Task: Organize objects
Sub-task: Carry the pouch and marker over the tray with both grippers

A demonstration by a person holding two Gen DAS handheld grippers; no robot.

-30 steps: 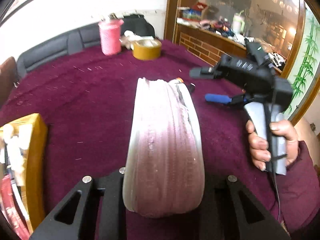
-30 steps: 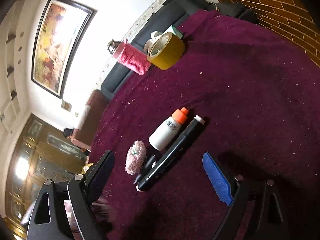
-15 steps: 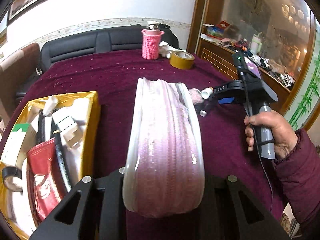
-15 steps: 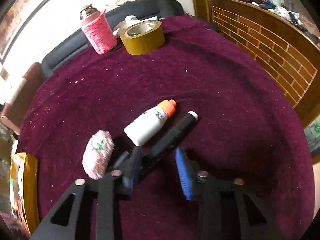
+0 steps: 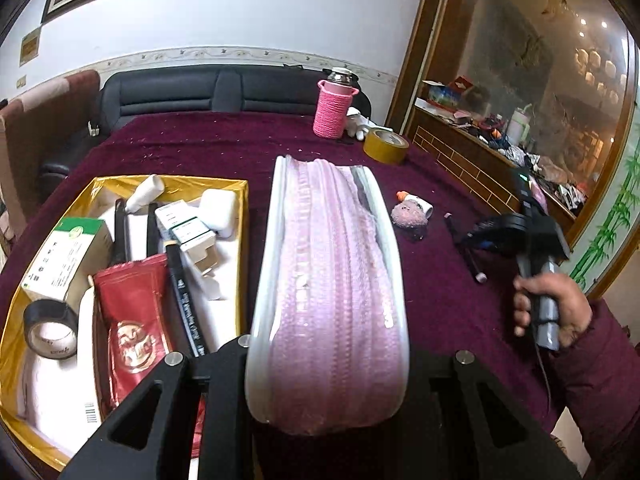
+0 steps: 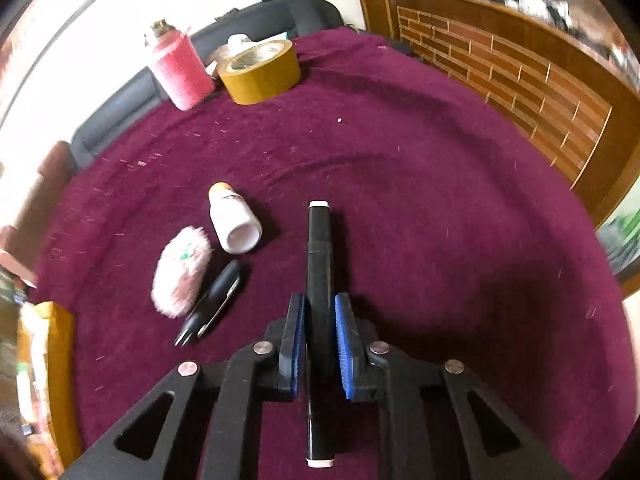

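Only the left wrist view shows the gold box at the left of the desk, crowded with a black tape roll, a glossy red pouch, cartons and a black pen; just right of it the left gripper has its jaws clamped on a pink zipped pouch, soft and ribbed with a clear plastic rim, held on edge above the plush maroon cloth; farther right a hand grips the handle of the other tool. The right wrist view alone shows the grasp of the right gripper: blue ridged pads pressed together on a slim black marker with white ends; left of it lie a fuzzy pink puff, a white bottle and a small black clip-pen, with a knitted pink flask and a tan tape roll beyond.
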